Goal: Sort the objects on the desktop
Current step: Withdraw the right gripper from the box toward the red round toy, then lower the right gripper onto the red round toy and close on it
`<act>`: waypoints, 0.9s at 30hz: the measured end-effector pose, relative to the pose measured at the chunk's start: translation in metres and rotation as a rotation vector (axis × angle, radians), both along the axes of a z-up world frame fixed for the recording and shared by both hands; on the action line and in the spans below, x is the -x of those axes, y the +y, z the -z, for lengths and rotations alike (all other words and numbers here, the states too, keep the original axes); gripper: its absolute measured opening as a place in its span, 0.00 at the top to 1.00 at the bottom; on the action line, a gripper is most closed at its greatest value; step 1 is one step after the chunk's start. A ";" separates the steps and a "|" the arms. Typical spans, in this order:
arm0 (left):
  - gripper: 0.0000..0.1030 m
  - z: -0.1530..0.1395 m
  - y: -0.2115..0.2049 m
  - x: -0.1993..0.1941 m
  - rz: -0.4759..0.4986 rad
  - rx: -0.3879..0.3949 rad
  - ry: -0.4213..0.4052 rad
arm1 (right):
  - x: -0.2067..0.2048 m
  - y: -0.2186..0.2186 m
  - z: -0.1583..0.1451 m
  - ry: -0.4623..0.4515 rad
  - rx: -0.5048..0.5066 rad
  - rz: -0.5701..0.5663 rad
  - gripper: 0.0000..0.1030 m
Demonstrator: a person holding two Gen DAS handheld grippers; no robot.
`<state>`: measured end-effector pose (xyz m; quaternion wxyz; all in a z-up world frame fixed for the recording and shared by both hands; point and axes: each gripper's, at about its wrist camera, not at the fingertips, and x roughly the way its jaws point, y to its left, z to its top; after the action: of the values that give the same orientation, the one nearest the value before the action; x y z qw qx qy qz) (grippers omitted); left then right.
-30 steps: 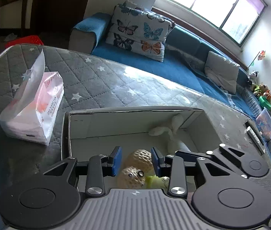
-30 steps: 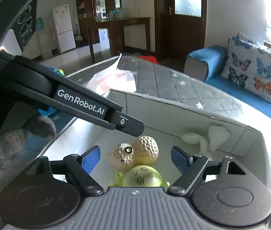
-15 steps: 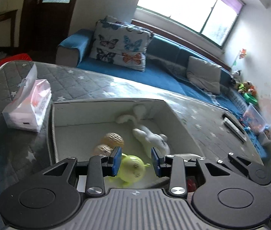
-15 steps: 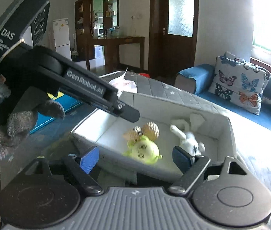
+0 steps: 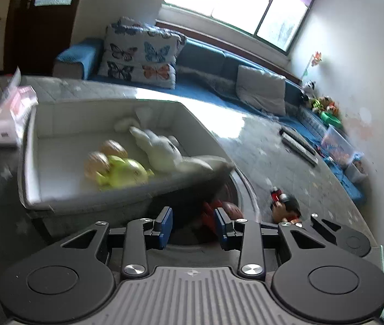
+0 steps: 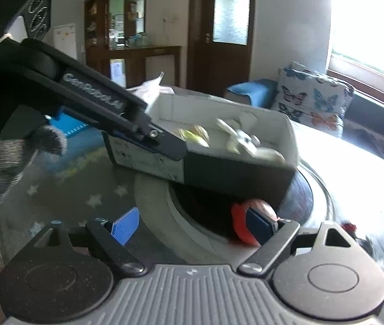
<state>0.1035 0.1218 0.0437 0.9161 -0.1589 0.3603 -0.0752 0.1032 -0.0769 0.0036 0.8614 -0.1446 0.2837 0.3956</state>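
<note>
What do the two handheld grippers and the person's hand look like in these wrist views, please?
Both are black linkage tools with round pivot discs, silver screws, a ribbed grey base and blue pads on the jaws. The left gripper, seen from the right wrist, carries white "GenRobot.AI" lettering on its arm and "DAS" on its grey-and-white body. The hand holding it wears a grey knitted glove. The right gripper looks the same.

In the right wrist view, white lettering "GenRobot.AI" is seen, blurred, along the black arm of the left gripper at the left. "DAS" is printed on its grey housing at the far upper left, with smaller lines beneath that cannot be read. Nothing else is legible.
</note>
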 end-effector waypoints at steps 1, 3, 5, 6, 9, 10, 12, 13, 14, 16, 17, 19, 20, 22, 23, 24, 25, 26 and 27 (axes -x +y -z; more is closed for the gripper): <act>0.64 0.003 -0.003 0.001 0.004 0.008 0.008 | 0.000 -0.004 0.002 0.003 0.001 0.010 0.15; 0.64 0.010 -0.009 0.001 0.012 0.020 0.026 | 0.001 -0.011 0.005 0.008 -0.002 0.032 0.15; 0.64 0.018 -0.015 0.000 0.017 0.029 0.046 | 0.001 -0.018 0.008 0.014 -0.008 0.055 0.15; 0.64 0.021 -0.017 -0.001 0.019 0.036 0.056 | -0.001 -0.022 0.009 0.016 -0.014 0.068 0.15; 0.64 0.030 -0.022 -0.005 0.017 0.063 0.080 | -0.006 -0.028 0.011 0.032 -0.029 0.096 0.16; 0.64 0.032 -0.023 -0.007 0.016 0.073 0.086 | -0.008 -0.029 0.012 0.037 -0.031 0.101 0.17; 0.64 0.034 -0.025 -0.011 0.017 0.086 0.089 | -0.013 -0.030 0.013 0.048 -0.035 0.109 0.19; 0.64 0.034 -0.026 -0.013 0.017 0.090 0.089 | -0.015 -0.030 0.014 0.053 -0.037 0.112 0.20; 0.64 0.034 -0.027 -0.015 0.017 0.093 0.086 | -0.018 -0.030 0.015 0.057 -0.038 0.114 0.21; 0.64 0.034 -0.028 -0.019 0.019 0.101 0.084 | -0.022 -0.030 0.017 0.067 -0.044 0.121 0.22; 0.64 0.034 -0.029 -0.021 0.021 0.102 0.083 | -0.025 -0.030 0.019 0.073 -0.048 0.125 0.25; 0.64 0.033 -0.030 -0.027 0.023 0.097 0.082 | -0.030 -0.030 0.021 0.082 -0.053 0.135 0.26; 0.64 0.033 -0.031 -0.029 0.024 0.095 0.082 | -0.032 -0.030 0.022 0.088 -0.056 0.140 0.27; 0.64 0.032 -0.033 -0.035 0.027 0.092 0.081 | -0.038 -0.030 0.025 0.101 -0.061 0.149 0.27; 0.64 0.032 -0.033 -0.037 0.027 0.092 0.081 | -0.041 -0.030 0.026 0.109 -0.063 0.153 0.27; 0.64 0.031 -0.034 -0.040 0.028 0.091 0.081 | -0.044 -0.030 0.026 0.116 -0.066 0.157 0.28; 0.64 0.031 -0.035 -0.042 0.030 0.090 0.080 | -0.046 -0.030 0.027 0.123 -0.070 0.161 0.28; 0.64 0.031 -0.036 -0.045 0.031 0.088 0.080 | -0.048 -0.030 0.028 0.130 -0.074 0.165 0.29; 0.64 0.031 -0.036 -0.048 0.033 0.086 0.080 | -0.050 -0.030 0.029 0.139 -0.080 0.168 0.30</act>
<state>0.1512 0.0854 0.0122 0.8920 -0.1949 0.3956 -0.0993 0.1536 -0.1065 -0.0250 0.8749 -0.0580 0.3379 0.3420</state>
